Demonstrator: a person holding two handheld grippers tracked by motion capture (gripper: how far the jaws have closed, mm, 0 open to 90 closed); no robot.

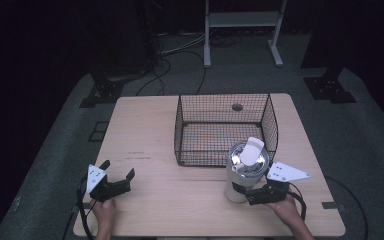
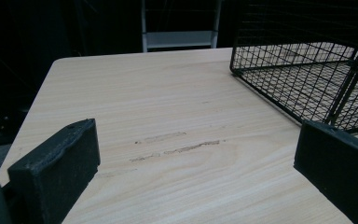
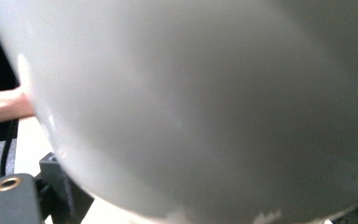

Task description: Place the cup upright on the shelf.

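A white tumbler (image 1: 241, 175) with a shiny lid and a raised flap is seen standing upright on the worktop (image 1: 180, 200), just outside the near wall of the wire basket (image 1: 225, 127), at that wall's right end. Its long axis is vertical.

The right tool (image 1: 245, 192) is seen low against the tumbler's near-right flank, with a jaw showing on each side of the base; in the right gripper view the pale body (image 3: 205, 107) presses up close to the camera. The tumbler is judged to be clamped between the jaws near its base, though the contact itself is hidden by the body.

The left tool (image 1: 116, 176) is held well to the left of the basket's near-left corner, jaws spread wide with nothing between them; in the left gripper view bare wood lies ahead and the basket's corner (image 2: 307, 70) stands up and to the right.

The relation that matters: the basket lies directly beyond the tumbler, away from the right tool, and its rim stands lower than the lid. A lift followed by a forward carry over the near wall appears to be called for, and the right hand (image 1: 286, 205) is by far the nearer of the 2.
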